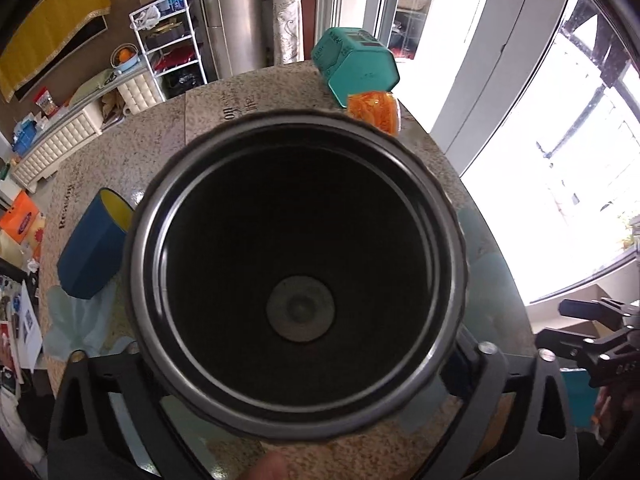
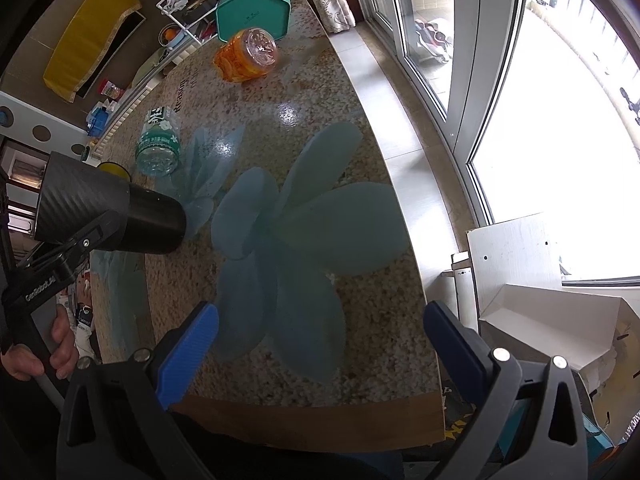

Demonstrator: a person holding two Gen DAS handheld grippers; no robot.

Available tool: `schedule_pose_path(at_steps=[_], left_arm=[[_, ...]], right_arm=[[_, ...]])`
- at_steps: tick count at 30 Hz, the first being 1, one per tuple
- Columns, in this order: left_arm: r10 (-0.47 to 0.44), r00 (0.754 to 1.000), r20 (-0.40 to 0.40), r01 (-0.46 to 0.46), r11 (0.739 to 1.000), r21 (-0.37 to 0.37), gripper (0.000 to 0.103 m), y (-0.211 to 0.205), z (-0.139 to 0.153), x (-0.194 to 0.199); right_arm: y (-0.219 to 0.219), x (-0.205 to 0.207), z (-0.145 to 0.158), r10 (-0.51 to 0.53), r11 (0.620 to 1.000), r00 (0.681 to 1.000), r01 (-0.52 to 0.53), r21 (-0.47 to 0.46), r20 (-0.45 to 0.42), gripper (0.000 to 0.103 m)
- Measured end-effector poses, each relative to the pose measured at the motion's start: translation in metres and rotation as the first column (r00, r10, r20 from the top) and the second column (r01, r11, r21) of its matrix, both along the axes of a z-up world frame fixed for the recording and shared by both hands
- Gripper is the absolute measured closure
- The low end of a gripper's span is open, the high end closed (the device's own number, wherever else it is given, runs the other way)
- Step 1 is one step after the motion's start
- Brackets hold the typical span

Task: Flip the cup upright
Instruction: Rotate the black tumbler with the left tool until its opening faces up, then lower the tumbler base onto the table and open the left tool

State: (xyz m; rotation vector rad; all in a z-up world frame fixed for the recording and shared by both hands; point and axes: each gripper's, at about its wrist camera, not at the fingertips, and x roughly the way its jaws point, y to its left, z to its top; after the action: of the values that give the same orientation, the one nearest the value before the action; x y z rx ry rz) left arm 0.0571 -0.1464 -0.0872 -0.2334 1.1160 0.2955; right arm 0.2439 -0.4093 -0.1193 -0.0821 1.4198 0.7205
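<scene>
Black cup clamped in the left gripper, held off the table.

The left gripper [image 2: 86, 236] pinches the cup [image 1: 296, 276] on its side in the air beyond the table's [image 2: 320, 92] left edge; the right gripper [image 2: 320, 344] hangs spread, empty, over the near edge.

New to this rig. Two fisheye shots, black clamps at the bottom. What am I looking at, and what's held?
No robot: a person holds a two-finger gripper in each hand, each with a camera looking along its fingers. The left camera looks straight into the mouth of a black cup clamped by the left gripper. The right camera shows that cup from the side, lifted and tilted above the table. The right gripper is open and empty. On the table lie a teal tin, an orange jar, a bottle and a blue cup.
</scene>
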Motion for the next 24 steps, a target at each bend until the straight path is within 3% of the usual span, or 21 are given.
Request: schedule_pose_path(at_steps=[6, 11, 18, 24], left_arm=[[0.025, 1.0, -0.013, -0.027, 0.991, -0.128, 0.001, 0.006, 0.005, -0.012], [-0.021, 1.0, -0.006, 0.019, 0.981, -0.192, 0.0, 0.006, 0.017, -0.028], [-0.068, 0.997, 0.022, 0.071, 0.972, -0.224, 0.0, 0.019, 0.039, -0.051], [-0.095, 0.992, 0.08, 0.108, 0.979, -0.173, 0.0, 0.044, 0.071, -0.068]], right_arm=[[0.006, -0.004, 0.002, 0.009, 1.0, 1.0, -0.008, 0.019, -0.007, 0.0], [0.019, -0.01, 0.013, 0.024, 0.997, 1.0, -0.024, 0.069, -0.001, 0.0], [0.037, -0.018, 0.05, -0.012, 0.992, 0.995, -0.001, 0.129, 0.102, 0.0], [0.064, -0.041, 0.088, -0.03, 0.994, 0.978, 0.009, 0.104, 0.206, 0.0]])
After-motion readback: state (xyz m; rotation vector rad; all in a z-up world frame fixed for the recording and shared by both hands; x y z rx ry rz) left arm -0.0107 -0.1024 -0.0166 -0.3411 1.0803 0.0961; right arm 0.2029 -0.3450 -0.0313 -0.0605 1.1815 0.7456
